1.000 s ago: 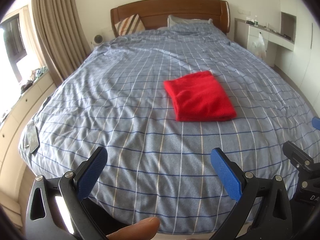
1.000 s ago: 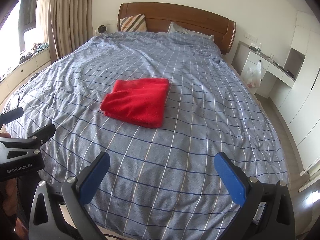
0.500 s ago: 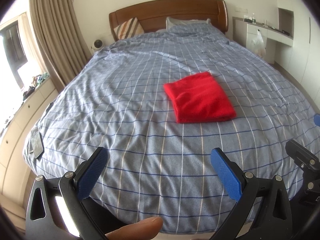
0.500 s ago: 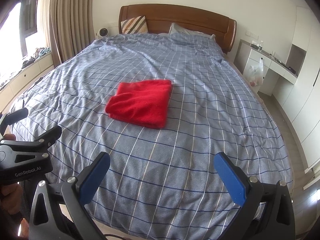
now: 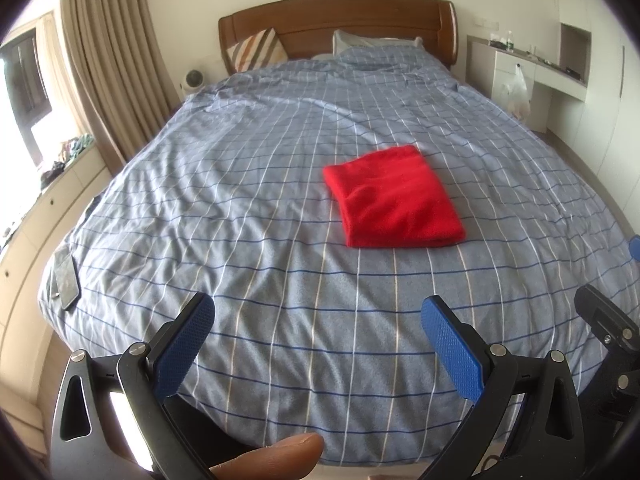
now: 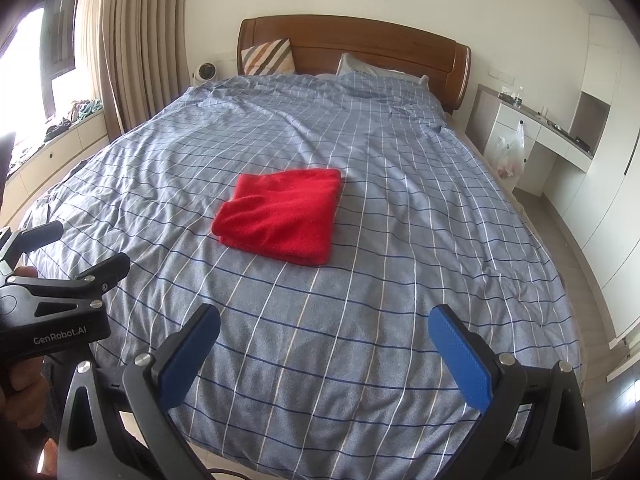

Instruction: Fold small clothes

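— Pulled back a little from the bed (image 5: pixel 240 200) since one second ago, both grippers; more floor and more of the near edge in view now. Red cloth (image 5: pixel 394 198) not shifted at all.

— Agreed. From the left side first?

— Dark phone (image 5: pixel 66 284) at the near left corner of the bed, close to the edge. Then left gripper (image 5: pixel 316 344), spread wide, blue pads empty, hanging above the near edge. Folded red cloth in the middle of the bed, slightly toward the right side, flat, in a neat rectangle. Right gripper (image 6: pixel 324 354) also spread wide, nothing between its pads, above the near edge as well.

— Far from the cloth, both of them?

— Well apart, yes. No contact with anything.

— So probably finished, judging by the shape of the cloth?

— Looks folded already, perhaps one more fold possible. Cannot say for sure.

— Risks from here?

— Soft duvet under the cloth: easy to pinch the cover together with the red fabric and drag both. Also thick fluffy layers, likely to slide open if only the top layer gets caught. And careless sweep near the left corner could push the phone off the bed.
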Motion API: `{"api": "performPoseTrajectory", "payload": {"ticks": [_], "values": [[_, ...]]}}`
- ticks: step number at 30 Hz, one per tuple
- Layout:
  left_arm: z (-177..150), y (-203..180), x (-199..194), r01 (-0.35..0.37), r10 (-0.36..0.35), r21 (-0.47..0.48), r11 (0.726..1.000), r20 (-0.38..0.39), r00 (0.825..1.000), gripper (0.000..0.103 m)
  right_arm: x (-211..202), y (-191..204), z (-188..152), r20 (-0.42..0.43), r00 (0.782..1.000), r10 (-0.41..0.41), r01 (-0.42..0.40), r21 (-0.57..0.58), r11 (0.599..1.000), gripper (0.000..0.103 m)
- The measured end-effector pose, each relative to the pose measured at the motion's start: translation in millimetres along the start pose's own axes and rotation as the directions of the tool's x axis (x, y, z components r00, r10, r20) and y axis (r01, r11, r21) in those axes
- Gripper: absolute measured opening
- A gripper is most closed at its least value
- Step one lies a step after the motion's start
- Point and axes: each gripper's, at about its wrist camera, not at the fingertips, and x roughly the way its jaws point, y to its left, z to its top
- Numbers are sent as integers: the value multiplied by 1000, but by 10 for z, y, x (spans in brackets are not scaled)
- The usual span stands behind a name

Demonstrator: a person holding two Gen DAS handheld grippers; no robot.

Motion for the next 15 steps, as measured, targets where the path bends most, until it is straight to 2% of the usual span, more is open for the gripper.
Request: {"api": "performPoseTrajectory", "payload": {"ticks": [8, 12, 15], "values": [[-27, 16, -9, 4, -4, -9, 1000, -12, 1000, 103, 18, -17, 80, 6, 1000, -16, 16, -12, 1000, 103], [-25, -11, -52, -32, 32, 15, 999, 13, 999, 103, 57, 2, 70, -2, 1000, -10, 10, -9, 1000, 103], [-15, 5, -78, -29, 29, 7, 1000, 16, 999, 103, 107, 15, 49, -17, 1000, -3, 3, -7, 1000, 103]]}}
